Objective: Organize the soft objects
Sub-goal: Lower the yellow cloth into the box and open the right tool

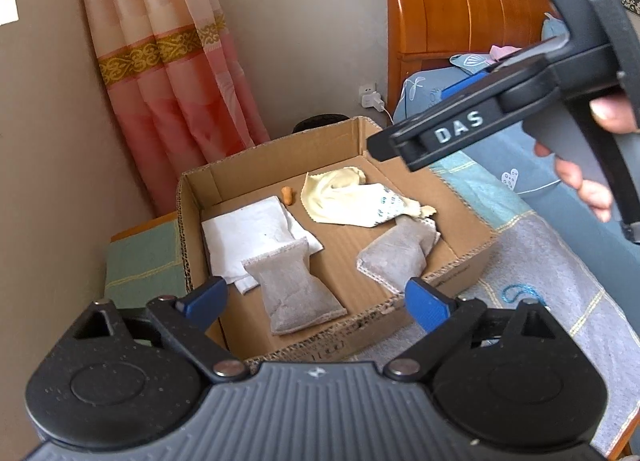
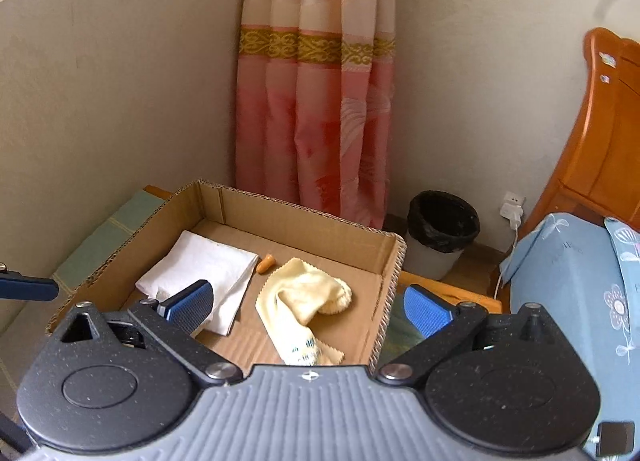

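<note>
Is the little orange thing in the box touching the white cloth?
Apart. The left wrist view shows the small orange piece on bare cardboard just past the white folded cloth; the right wrist view shows that same gap.

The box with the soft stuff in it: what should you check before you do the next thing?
1. Left gripper open, nothing between its fingers: ok.
2. Right gripper open, nothing between its fingers: ok.
3. Cardboard box sits flat with its top open: ok.
4. Two grey pouches and lie inside the box: ok.
5. White cloth lies folded in the box, but the yellow cloth is crumpled: not ok.
6. Any soft things left outside the box: cannot tell.
</note>
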Available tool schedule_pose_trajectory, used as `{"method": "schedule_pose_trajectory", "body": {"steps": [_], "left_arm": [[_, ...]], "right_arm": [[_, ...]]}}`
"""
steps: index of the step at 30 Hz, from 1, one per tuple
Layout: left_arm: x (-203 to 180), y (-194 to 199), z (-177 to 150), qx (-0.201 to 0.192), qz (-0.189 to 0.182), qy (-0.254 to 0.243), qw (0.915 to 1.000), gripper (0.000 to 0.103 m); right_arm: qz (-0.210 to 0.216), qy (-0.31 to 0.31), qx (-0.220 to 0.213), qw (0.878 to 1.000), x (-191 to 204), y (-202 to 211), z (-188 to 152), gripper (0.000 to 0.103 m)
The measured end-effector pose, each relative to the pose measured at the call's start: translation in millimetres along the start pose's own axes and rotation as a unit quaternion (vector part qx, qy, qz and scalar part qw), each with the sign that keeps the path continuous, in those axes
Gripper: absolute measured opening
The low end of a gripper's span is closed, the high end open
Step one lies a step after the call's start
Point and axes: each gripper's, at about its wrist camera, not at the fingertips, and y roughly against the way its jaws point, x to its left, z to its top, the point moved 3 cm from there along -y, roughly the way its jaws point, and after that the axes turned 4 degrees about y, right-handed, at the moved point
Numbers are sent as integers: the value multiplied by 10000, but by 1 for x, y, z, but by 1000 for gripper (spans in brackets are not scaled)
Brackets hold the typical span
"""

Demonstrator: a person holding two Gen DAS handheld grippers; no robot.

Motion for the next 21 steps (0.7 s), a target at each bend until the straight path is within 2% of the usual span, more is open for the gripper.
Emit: {"method": "schedule_pose_trajectory", "body": {"steps": [13,21], "left_arm": [[-15,39,-30,-97,190,204,9996,95],[-20,52,-59,-217,330,445,9982,95]], "right_arm": [[-62,-67,-218,9997,5,77,-37,103],[-293,-109,-284,9991,11,104,-83,103]]}}
